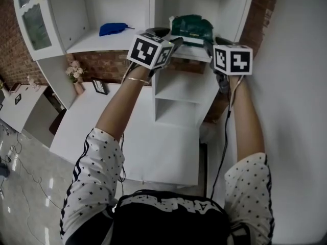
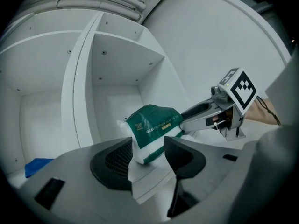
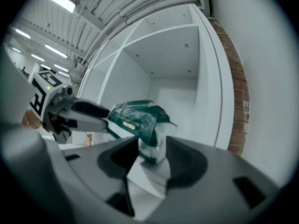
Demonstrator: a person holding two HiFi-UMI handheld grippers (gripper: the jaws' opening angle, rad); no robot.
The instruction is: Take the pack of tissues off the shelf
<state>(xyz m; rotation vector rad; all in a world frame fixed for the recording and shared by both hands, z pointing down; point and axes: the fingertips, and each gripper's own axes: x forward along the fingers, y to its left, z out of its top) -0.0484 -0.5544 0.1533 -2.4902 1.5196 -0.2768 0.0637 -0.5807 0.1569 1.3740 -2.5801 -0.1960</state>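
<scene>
Green-and-white pack of tissues (image 1: 191, 28) on the shelf (image 1: 195, 54) between left tongs (image 2: 147, 154) and right tongs (image 3: 153, 154) (both wide apart).

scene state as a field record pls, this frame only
target: pack of tissues, green and white, lying on the shelf
left gripper: open, one end of the pack between its jaws
right gripper: open, the other end of the pack between its jaws
pack lifted: not yet
other: blue item in the compartment to the left
</scene>
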